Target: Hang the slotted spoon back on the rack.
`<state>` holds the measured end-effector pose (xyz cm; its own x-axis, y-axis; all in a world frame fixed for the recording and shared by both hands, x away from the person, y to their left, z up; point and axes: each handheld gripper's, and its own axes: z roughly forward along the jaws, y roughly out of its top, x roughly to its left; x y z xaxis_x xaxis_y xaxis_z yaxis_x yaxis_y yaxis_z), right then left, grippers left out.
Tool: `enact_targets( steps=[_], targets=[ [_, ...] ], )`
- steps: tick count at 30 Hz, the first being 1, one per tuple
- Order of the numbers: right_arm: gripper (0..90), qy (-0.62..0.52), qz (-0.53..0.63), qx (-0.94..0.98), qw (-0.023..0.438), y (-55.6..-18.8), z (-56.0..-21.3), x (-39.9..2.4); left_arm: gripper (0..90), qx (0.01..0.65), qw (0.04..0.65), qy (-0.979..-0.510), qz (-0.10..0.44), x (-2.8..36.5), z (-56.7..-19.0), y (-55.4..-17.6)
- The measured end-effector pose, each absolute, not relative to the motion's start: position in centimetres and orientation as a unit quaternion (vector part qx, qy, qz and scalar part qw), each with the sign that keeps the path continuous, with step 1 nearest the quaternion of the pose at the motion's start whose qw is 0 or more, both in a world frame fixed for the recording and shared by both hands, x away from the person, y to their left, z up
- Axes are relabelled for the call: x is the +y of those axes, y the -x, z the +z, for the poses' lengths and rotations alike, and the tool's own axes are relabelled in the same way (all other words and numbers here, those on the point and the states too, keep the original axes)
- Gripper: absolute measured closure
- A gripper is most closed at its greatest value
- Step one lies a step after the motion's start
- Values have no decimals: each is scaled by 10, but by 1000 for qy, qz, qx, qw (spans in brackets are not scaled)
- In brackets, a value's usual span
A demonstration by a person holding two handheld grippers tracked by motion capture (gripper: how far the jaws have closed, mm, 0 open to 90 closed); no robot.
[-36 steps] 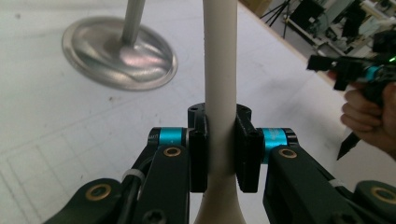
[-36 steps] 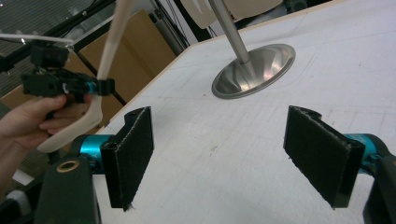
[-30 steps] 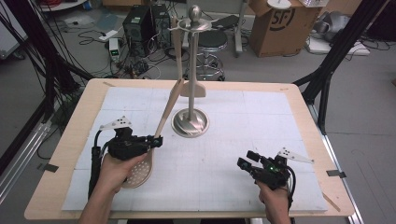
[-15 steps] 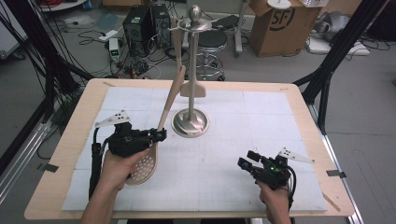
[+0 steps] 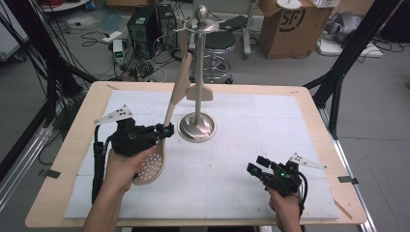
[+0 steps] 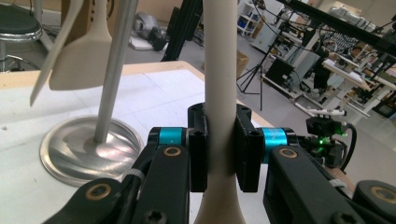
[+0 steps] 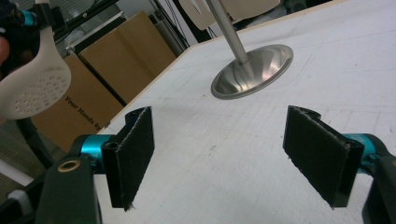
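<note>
A: What's on the counter [image 5: 309, 111]?

B: Light wood counter w/ a white mat [image 5: 270, 140] over most of it. A metal stand [image 5: 197, 126] sits just back of center: round base, tall pole, ball on top. A pale spatula [image 5: 200, 92] hangs against the pole.

A: Left gripper?

B: Left gripper [image 5: 167, 130] is at left-center, held in a hand [image 5: 123, 166]. Jaws clamped on the neck of a pale skimmer [image 5: 153, 162]. In the left gripper view the pads [image 6: 199, 147] press both sides of the handle, which runs straight up between them.

A: And the skimmer itself?

B: Tilted. Perforated bowl hangs low, over the mat's left part and in front of the hand; handle slants up and away, tip near the pole's upper part. Can't tell if the bowl touches the mat. Stand base is just right of the gripper.

A: Right gripper?

B: Right gripper [image 5: 255, 165] is near the front right, in the other hand [image 5: 285, 210], well apart from the stand. Jaws wide, nothing between them; in its own view [image 7: 219, 156] bare mat shows in the gap.
</note>
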<state>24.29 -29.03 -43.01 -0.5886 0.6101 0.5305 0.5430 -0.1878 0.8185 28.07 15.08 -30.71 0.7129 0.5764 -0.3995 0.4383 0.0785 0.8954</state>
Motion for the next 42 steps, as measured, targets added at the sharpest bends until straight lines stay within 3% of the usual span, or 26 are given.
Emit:
enact_targets(
  steps=[18, 42],
  targets=[
    [242, -455, 620, 639, 26, -244, -431, -289, 783, 373, 660, -649, 53, 174, -287, -301],
    [243, -454, 622, 637, 28, -241, -429, -291, 782, 363, 652, -665, 26, 171, -283, -332]
  ],
)
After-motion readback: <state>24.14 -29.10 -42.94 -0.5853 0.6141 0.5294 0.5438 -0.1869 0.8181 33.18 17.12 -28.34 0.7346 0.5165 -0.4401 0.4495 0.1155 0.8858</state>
